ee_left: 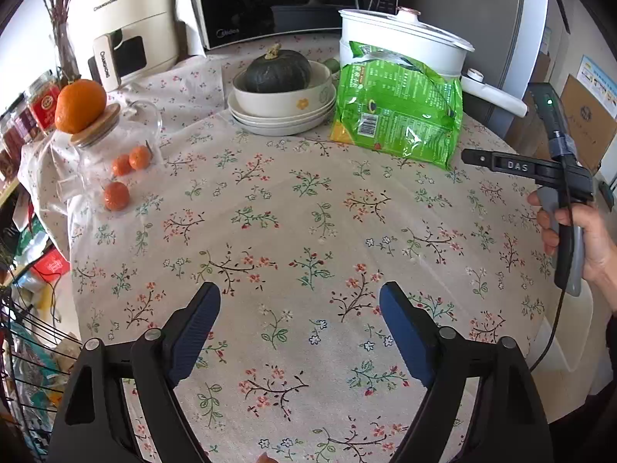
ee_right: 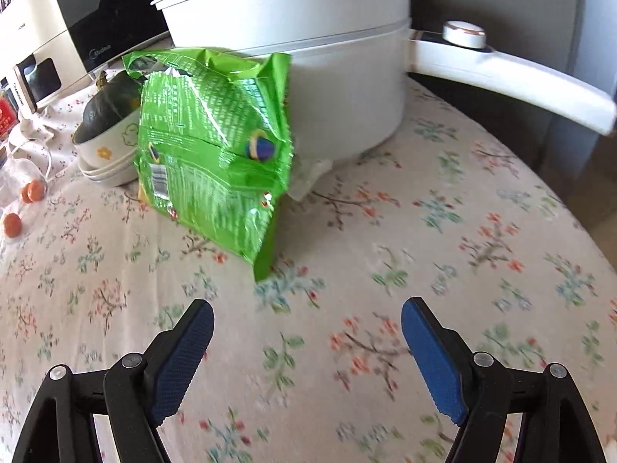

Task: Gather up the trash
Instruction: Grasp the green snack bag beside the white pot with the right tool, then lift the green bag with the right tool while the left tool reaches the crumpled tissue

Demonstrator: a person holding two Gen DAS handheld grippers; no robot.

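Note:
A crumpled green snack bag (ee_left: 397, 112) leans against a white electric pot (ee_left: 405, 44) at the back of the floral tablecloth (ee_left: 308, 231). In the right wrist view the bag (ee_right: 216, 154) stands just ahead and left of my right gripper (ee_right: 307, 322), which is open and empty above the cloth. A scrap of white paper (ee_right: 308, 177) lies behind the bag at the pot's base. My left gripper (ee_left: 300, 305) is open and empty over the near middle of the table. The right gripper (ee_left: 497, 164) shows at the right in the left wrist view, beside the bag.
A dark green squash (ee_left: 277, 71) sits in stacked bowls (ee_left: 281, 112) left of the bag. A glass jar (ee_left: 112, 154) with an orange (ee_left: 80, 106) on its lid and small oranges stands at left. A microwave (ee_left: 270, 0) and cream appliance (ee_left: 123, 27) line the back. The pot's handle (ee_right: 513, 81) juts right.

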